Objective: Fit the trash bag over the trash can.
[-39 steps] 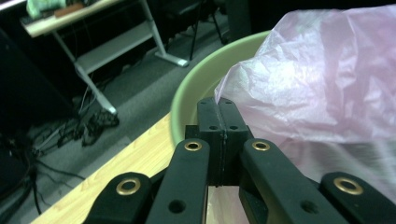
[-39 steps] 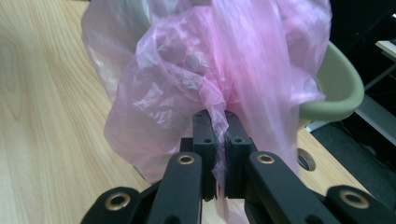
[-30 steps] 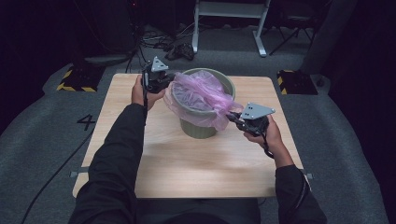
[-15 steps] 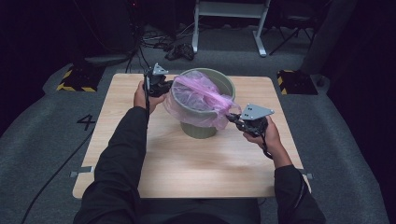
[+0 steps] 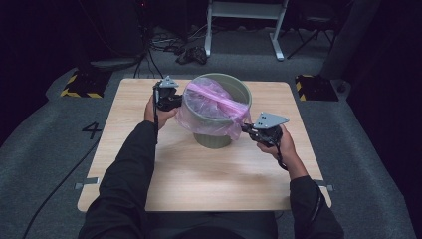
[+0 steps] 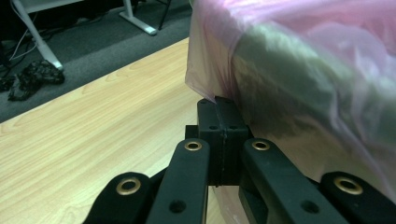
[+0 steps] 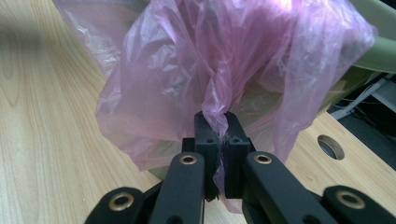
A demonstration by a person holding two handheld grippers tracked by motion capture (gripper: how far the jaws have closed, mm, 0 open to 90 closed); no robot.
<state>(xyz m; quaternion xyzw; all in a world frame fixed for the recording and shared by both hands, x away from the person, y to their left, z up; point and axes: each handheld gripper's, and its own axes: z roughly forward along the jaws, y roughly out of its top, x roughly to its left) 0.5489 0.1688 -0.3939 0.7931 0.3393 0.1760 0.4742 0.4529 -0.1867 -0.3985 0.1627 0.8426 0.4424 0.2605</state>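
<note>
A grey-green bin (image 5: 214, 137) stands upright in the middle of the wooden table (image 5: 224, 174). A thin pink plastic bag (image 5: 211, 104) drapes over the bin's near rim and partly covers its mouth. My left gripper (image 5: 180, 102) is at the bin's left side, shut on the bag's edge (image 6: 205, 70) against the bin wall (image 6: 299, 98). My right gripper (image 5: 245, 128) is at the bin's near right, shut on a bunched fold of the bag (image 7: 210, 79). The bin's rim (image 7: 378, 42) shows behind that fold.
A round hole (image 7: 330, 146) is cut in the tabletop to the right of the bin. On the floor behind the table are a white desk frame (image 5: 244, 30), cables and two yellow-black blocks (image 5: 79, 84). A "4" (image 5: 92, 130) marks the floor at left.
The bag, earlier stretched as a band across the bin's mouth, now hangs lower over the near rim. Both grippers have moved slightly down and closer to the bin, still holding it.
</note>
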